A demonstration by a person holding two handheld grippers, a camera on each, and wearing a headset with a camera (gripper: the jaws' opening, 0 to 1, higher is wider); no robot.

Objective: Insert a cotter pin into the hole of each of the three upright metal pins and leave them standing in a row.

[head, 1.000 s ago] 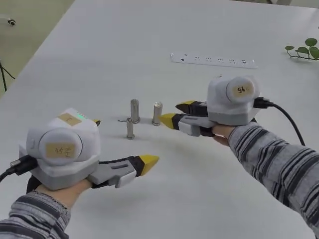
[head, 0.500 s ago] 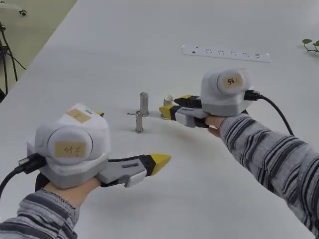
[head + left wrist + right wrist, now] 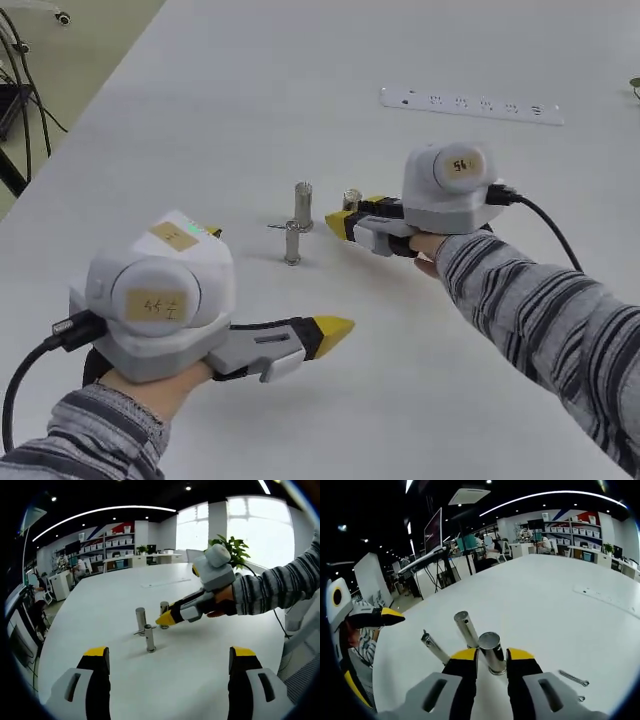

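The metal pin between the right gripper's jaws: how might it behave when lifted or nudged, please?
The metal pin looks like polished steel: probably stiff and heavy for its size. Its smooth round side may slip in the right gripper, whose jaws appear closed on it. Tall and narrow, it would likely tip if nudged, then roll.

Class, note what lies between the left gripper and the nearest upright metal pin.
Only bare table, seen in the left gripper view between the left gripper and that metal pin.
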